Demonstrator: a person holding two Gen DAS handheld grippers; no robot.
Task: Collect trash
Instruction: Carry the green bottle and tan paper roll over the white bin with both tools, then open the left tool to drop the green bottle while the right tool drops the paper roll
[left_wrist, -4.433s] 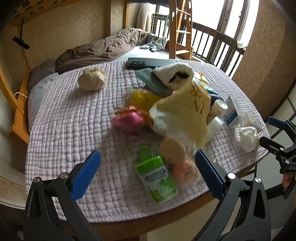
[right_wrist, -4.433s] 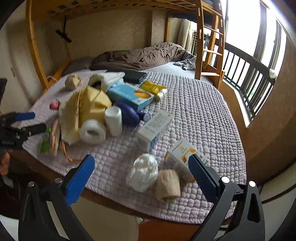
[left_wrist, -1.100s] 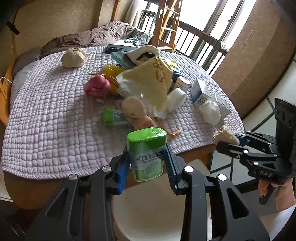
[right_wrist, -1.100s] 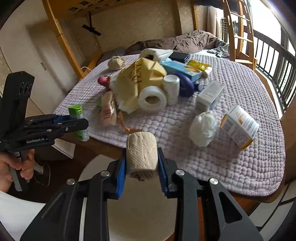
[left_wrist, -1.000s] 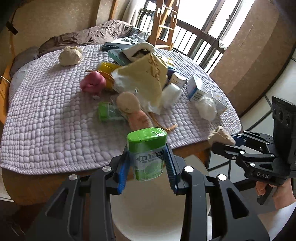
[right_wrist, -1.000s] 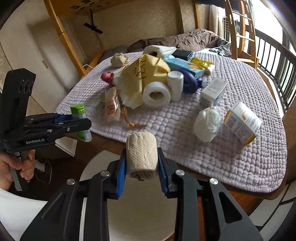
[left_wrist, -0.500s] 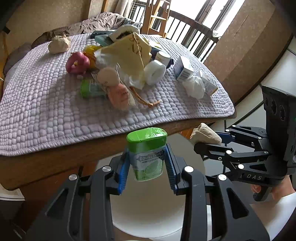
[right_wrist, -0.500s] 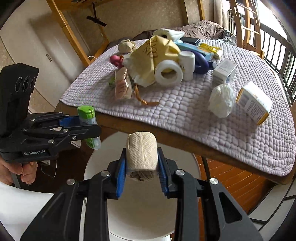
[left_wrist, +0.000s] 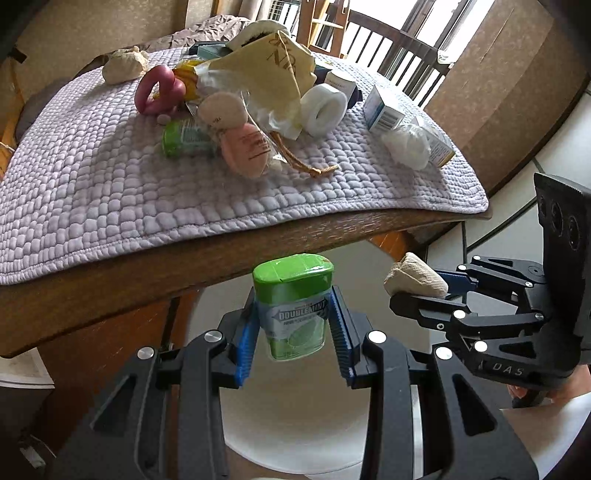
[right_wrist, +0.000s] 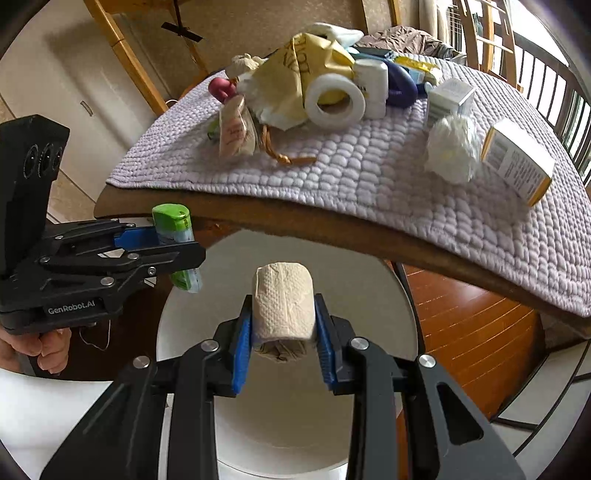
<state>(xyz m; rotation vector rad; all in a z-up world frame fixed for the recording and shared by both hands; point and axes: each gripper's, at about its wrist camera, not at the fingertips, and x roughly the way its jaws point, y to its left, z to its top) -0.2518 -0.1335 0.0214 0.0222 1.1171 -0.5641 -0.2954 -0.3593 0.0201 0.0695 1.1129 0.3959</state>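
Observation:
My left gripper (left_wrist: 293, 326) is shut on a green gum bottle (left_wrist: 293, 306), held upright over the round white bin (left_wrist: 295, 410) below the table edge. My right gripper (right_wrist: 282, 326) is shut on a wad of beige paper towel (right_wrist: 282, 304) above the same white bin (right_wrist: 291, 406). In the left wrist view the right gripper (left_wrist: 417, 286) comes in from the right with the paper wad (left_wrist: 413, 278). In the right wrist view the left gripper (right_wrist: 173, 245) reaches in from the left with the gum bottle (right_wrist: 175, 243).
The wooden table edge (left_wrist: 221, 258) with its lilac quilted mat (left_wrist: 92, 177) overhangs the bin. On the mat lie a yellow paper bag (left_wrist: 269, 70), a white tape roll (left_wrist: 325, 109), a white crumpled wad (right_wrist: 450, 147), small boxes (right_wrist: 517, 162) and a pink ring (left_wrist: 159, 92).
Both grippers have sunk and tipped downward with their loads, from over the table edge to above the white bin, which now fills more of each view. The grips are unchanged.

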